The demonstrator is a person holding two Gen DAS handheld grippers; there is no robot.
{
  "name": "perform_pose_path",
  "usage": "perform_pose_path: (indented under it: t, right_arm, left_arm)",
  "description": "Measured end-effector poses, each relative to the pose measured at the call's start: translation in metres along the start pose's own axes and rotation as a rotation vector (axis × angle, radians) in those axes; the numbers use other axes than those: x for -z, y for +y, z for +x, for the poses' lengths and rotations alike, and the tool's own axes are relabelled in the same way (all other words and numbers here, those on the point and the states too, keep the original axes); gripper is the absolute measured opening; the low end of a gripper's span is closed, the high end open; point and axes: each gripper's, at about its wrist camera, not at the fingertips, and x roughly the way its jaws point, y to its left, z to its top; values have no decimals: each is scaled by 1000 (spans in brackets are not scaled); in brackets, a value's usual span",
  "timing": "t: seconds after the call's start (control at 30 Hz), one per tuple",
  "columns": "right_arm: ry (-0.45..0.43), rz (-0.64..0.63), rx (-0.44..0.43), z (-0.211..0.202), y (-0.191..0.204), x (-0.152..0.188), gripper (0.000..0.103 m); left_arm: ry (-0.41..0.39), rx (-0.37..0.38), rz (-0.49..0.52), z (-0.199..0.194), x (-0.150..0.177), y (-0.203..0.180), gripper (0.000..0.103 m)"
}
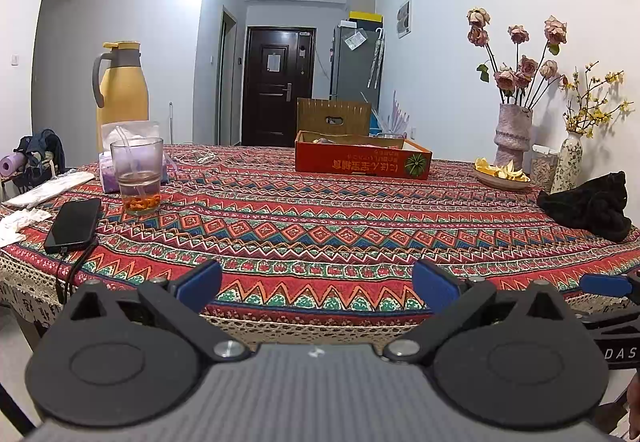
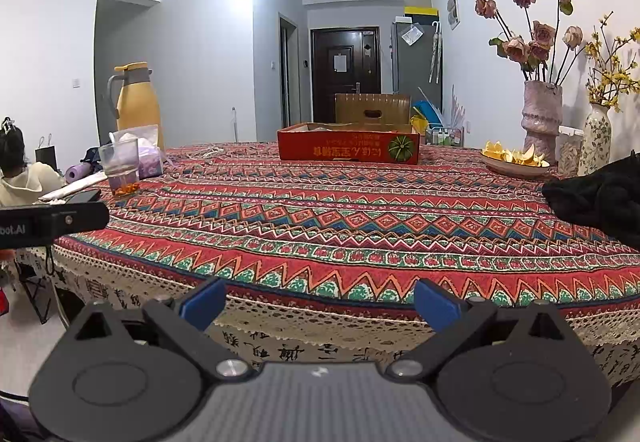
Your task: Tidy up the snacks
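While both grippers hang just off the near edge of the patterned tabletop [image 1: 320,226], the left gripper [image 1: 318,284] and right gripper [image 2: 320,302] each stand spread wide, gripping nothing. Toward the far edge sits the red cardboard tray [image 1: 362,160] with snacks barely visible inside. A glass [image 1: 138,172] stands near the left edge.

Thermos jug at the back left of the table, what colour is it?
The thermos jug is yellow with a grey handle and collar, clearest in the left wrist view.

patterned tablecloth [image 1: 320,226] bears red box [image 1: 362,159], glass [image 1: 137,174], phone [image 1: 73,225].
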Motion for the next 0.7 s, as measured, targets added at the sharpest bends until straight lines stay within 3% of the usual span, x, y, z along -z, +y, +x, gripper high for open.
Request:
perform_pose_path:
  t: [0.7]
  right_arm:
    - [0,5,-6,1,-2,0,101]
  left_arm:
    - [3,3,5,0,1,0,103]
